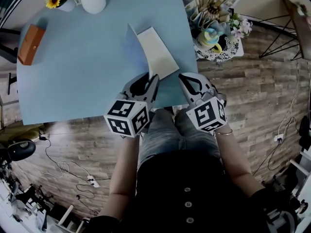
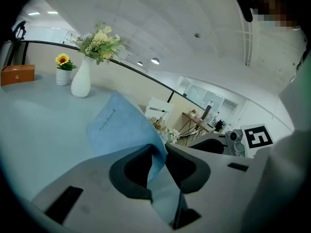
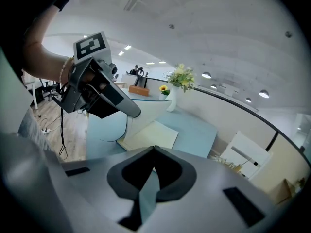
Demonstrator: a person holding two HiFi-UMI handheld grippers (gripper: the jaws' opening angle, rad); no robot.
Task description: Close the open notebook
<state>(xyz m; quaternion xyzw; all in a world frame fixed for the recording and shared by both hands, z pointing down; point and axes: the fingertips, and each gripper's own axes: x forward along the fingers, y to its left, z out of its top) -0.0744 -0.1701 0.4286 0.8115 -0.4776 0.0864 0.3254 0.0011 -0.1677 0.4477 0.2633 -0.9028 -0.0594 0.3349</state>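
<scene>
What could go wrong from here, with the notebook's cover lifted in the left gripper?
1. The left gripper pinches the blue cover by a thin strip near its edge. The cover bows, so it may slip out or crease when folded over.
2. The right gripper is shut and stops short of the cream page, so nothing pins the notebook. It lies near the table's front edge, and a pull could drag it.

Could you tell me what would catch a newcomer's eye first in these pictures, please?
The notebook's blue cover stands lifted off its cream page near the front edge of the light blue table, pinched in the left tongs. The right tongs are shut and empty beside it. A white vase of flowers stands at the table's far edge.
</scene>
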